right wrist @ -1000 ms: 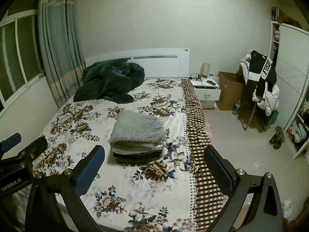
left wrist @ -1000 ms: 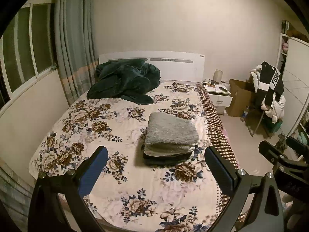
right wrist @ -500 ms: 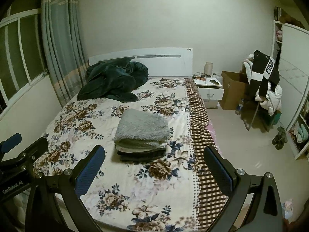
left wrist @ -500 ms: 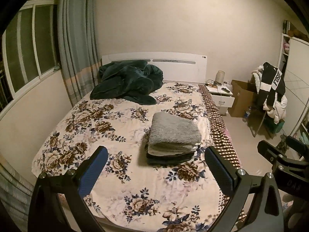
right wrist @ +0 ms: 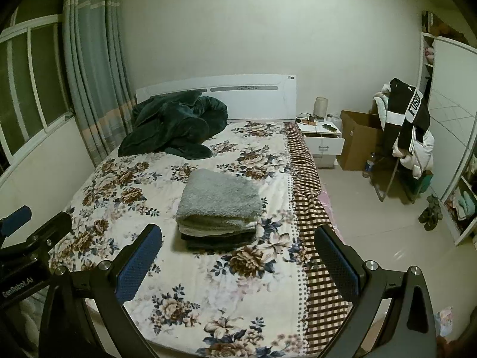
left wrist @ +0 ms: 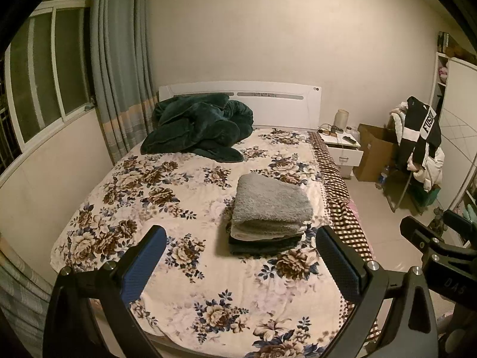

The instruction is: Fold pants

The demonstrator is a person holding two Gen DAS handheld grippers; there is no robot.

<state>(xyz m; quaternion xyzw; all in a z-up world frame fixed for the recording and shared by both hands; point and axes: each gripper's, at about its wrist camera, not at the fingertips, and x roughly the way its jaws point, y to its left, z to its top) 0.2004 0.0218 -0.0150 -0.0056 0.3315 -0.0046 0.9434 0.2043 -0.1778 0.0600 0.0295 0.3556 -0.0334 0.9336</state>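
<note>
Two grippers hang over the foot of the bed, both with jaws spread wide and nothing between them. Nearest the lens in the left wrist view, the left gripper (left wrist: pixel 241 256) frames the flowered bedspread (left wrist: pixel 184 286); the right gripper (right wrist: pixel 238 255) does the same in its own view, a little toward the checked edge of the cover (right wrist: pixel 313 238).

Just beyond the fingertips sits a neat stack of folded clothes (left wrist: pixel 268 214), a fuzzy grey piece on top, a paler layer under it and darker pieces at the bottom. Which of these are the pants cannot be told, but the pile is squared up and lies toward the right side of the mattress, so the folding looks finished or close to it.

Farther back, a crumpled dark green blanket (left wrist: pixel 199 126) lies against the white headboard (left wrist: pixel 283 101), well apart from the stack. To the right stand a nightstand (right wrist: pixel 323 141), a cardboard box (right wrist: pixel 357 140) and a chair heaped with jackets (right wrist: pixel 408 128).

Risk from here: if either gripper reaches in low, a finger could catch the soft top layer and drag it askew, or push the whole pile toward the bed's right edge. The plush fabric would likely slide easily over the layers below.
</note>
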